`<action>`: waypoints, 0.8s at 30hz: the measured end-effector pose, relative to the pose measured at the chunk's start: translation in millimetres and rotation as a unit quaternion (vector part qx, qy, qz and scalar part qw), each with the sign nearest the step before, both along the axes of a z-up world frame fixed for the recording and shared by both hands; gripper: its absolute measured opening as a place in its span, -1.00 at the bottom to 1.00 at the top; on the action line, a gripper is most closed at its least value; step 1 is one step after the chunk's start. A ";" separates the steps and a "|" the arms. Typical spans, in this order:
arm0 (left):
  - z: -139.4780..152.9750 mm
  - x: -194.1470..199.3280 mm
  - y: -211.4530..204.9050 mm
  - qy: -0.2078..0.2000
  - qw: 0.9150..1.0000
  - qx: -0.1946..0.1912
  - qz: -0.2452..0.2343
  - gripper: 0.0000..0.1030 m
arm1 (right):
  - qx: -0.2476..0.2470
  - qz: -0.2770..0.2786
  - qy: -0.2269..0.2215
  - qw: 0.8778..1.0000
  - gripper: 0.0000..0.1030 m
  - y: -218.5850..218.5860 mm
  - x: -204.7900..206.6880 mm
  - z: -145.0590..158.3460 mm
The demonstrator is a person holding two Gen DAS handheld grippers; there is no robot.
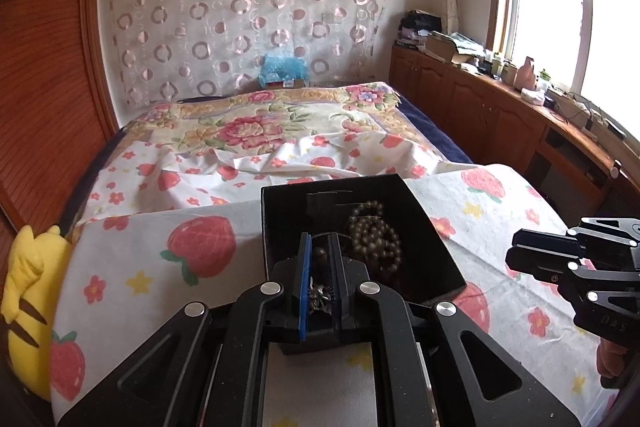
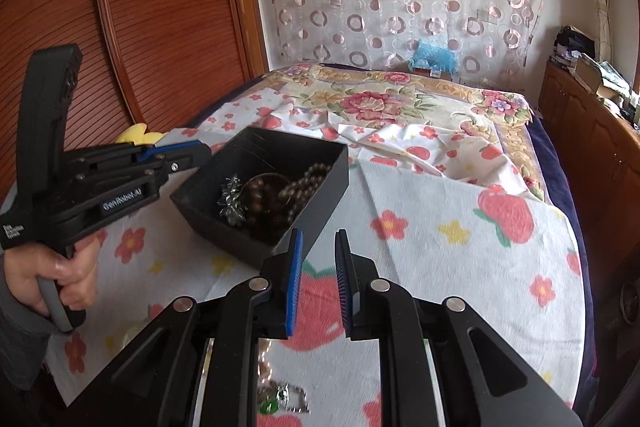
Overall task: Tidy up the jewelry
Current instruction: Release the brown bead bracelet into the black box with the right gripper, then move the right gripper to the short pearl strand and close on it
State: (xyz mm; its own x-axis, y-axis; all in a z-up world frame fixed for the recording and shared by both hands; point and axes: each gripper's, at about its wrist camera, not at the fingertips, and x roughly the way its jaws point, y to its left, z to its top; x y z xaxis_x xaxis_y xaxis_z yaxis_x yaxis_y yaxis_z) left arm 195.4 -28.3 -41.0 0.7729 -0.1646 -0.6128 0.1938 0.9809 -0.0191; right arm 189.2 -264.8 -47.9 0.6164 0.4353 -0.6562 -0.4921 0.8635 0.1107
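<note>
A black open box (image 1: 424, 223) (image 2: 320, 179) sits on a strawberry-print cloth. Inside lie a light bead bracelet (image 1: 376, 235), a dark bead bracelet (image 2: 264, 195), a brown bead string (image 2: 308, 179) and a silver spiky piece (image 2: 231, 198). My left gripper (image 1: 320, 267) (image 2: 200, 151) hovers at the box's near-left rim, jaws nearly together with nothing clearly held; the silver piece (image 1: 320, 295) shows between them, below in the box. My right gripper (image 2: 320, 251) (image 1: 516, 255) is open and empty, just right of the box. More jewelry (image 2: 280, 399) lies on the cloth under the right gripper.
The strawberry cloth (image 2: 440, 259) covers a raised surface at the foot of a floral bed (image 1: 260, 131). A yellow plush toy (image 1: 28, 291) sits at the left edge. Wooden cabinets (image 1: 500, 115) with clutter run along the right wall under a window.
</note>
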 end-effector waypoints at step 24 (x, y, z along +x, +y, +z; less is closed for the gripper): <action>-19.7 -104.4 13.4 0.011 0.999 0.005 -0.036 -0.10 | -0.028 -0.002 0.025 0.999 -0.41 -25.8 -78.2 -53.8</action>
State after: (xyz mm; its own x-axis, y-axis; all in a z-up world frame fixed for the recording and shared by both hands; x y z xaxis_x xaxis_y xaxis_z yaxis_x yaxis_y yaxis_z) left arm 91.0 -14.9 -60.7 0.7452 -0.2141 -0.6316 0.2644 0.9643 -0.0148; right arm 111.1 -290.6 -101.7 0.5836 0.3937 -0.7102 -0.4827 0.8715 0.0865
